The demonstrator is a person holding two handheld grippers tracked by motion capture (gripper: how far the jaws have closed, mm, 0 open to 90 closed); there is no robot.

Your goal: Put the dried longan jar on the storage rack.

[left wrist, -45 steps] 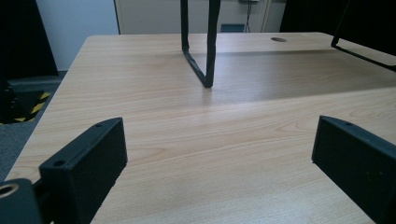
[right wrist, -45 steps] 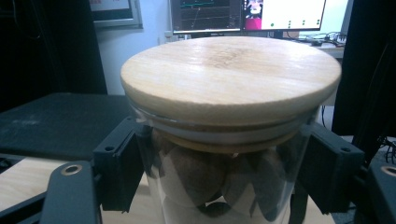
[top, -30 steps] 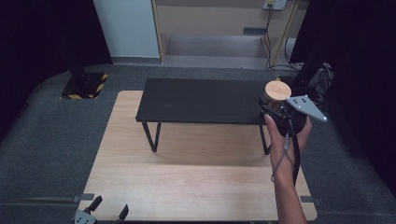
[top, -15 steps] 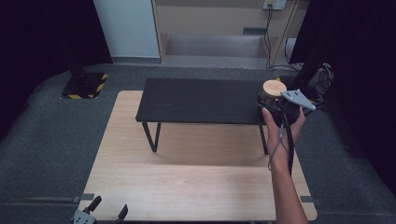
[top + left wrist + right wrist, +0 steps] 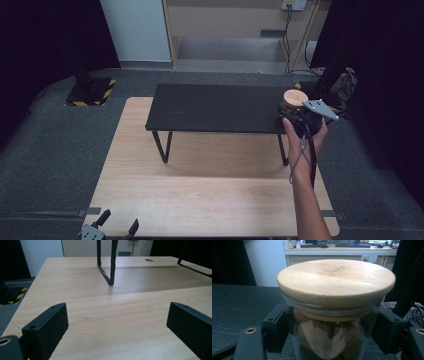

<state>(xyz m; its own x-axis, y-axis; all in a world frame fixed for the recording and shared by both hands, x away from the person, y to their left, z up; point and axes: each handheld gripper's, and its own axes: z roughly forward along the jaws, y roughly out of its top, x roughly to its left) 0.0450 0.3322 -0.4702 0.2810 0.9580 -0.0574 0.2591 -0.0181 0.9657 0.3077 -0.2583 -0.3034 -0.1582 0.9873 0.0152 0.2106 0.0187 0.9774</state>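
At the near left edge of the light wooden worktop (image 5: 200, 200), the left gripper (image 5: 109, 229) rests low with its jaws spread wide and nothing between them; in the left gripper view they frame bare wood and a black metal leg (image 5: 110, 265) of the raised shelf. Farther off, a low black rectangular shelf on thin metal legs (image 5: 215, 107) stands across the worktop. At its right end, the person's right hand (image 5: 305, 137) holds the right gripper (image 5: 296, 112), whose jaws close on either side of a clear glass jar with a round wooden lid (image 5: 334, 315). The jar holds brown pieces and sits at the shelf's right end. Beyond lie grey carpet and a pale wall.
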